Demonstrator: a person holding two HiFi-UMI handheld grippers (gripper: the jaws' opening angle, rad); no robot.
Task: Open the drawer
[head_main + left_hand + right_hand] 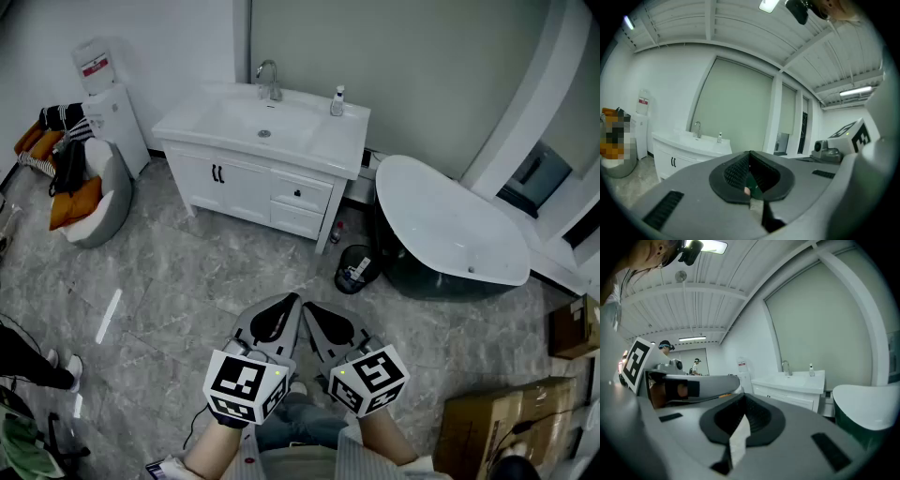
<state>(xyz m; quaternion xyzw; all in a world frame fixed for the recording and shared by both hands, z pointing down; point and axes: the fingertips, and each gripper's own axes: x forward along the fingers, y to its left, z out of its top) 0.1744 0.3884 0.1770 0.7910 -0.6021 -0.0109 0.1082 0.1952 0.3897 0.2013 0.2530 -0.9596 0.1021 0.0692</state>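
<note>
Drawer (300,195) sits well ahead of left gripper (284,307) and right gripper (317,314), both with jaws clenched empty.

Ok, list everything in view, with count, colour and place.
vanity cabinet: one, white, far wall
drawers: two, white, cabinet's right side, shut
faucet: one, silver, behind the basin
soap bottle: one, white, countertop's right end
bathtub: one, white, right of cabinet
container: one, black, between cabinet and bathtub
water dispenser: one, white, left of cabinet
chair: one, grey, far left
cardboard boxes: two, brown, bottom right
left gripper: one, grey, bottom centre, shut
right gripper: one, grey, beside it, shut
</note>
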